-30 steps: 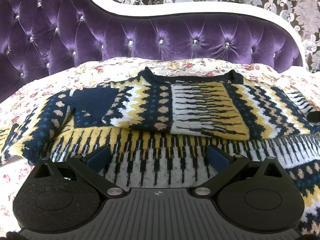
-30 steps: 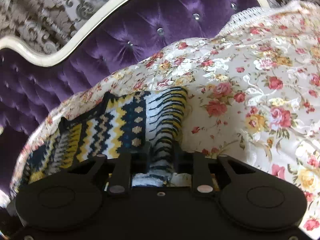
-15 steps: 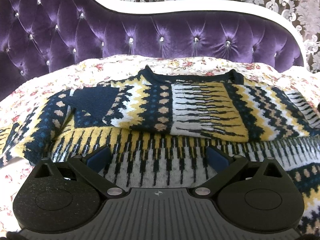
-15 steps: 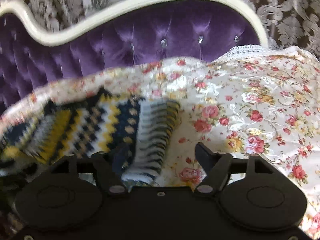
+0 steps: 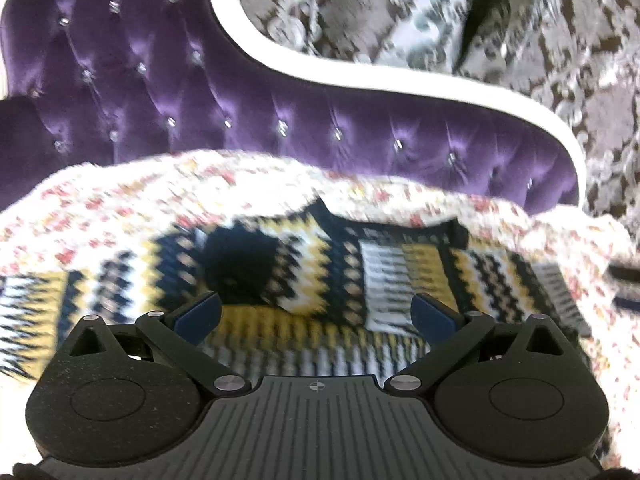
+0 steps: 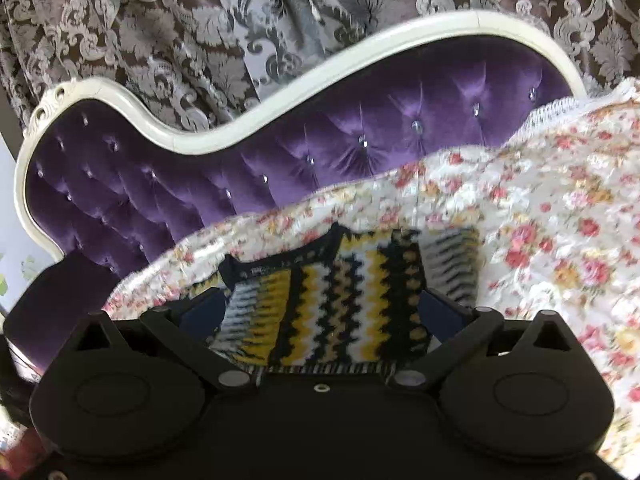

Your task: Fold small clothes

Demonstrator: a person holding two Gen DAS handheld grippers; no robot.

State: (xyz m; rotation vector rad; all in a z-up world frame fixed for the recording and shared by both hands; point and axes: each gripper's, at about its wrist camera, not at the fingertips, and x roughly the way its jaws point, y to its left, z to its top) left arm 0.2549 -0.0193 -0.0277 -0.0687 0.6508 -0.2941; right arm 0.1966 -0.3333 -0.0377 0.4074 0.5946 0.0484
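A knitted sweater [image 5: 320,276] in navy, yellow and white patterns lies flat on the floral bedspread [image 5: 120,200], collar toward the headboard, with one sleeve folded across its chest. My left gripper [image 5: 316,312] is open and empty, held above the sweater's lower half. My right gripper [image 6: 324,308] is open and empty over the sweater's right side [image 6: 352,292]. The right gripper shows as a dark shape at the right edge of the left wrist view [image 5: 624,284]. The left wrist view is blurred.
A purple tufted headboard [image 5: 280,120] with a white frame rises behind the bed; it also shows in the right wrist view [image 6: 360,132]. Patterned curtains [image 6: 240,20] hang behind it. Floral bedspread [image 6: 560,220] spreads to the right of the sweater.
My right gripper let go of the striped sleeve, opened wide and swung back over the sweater. My left gripper stayed open and tilted up and back from the sweater.
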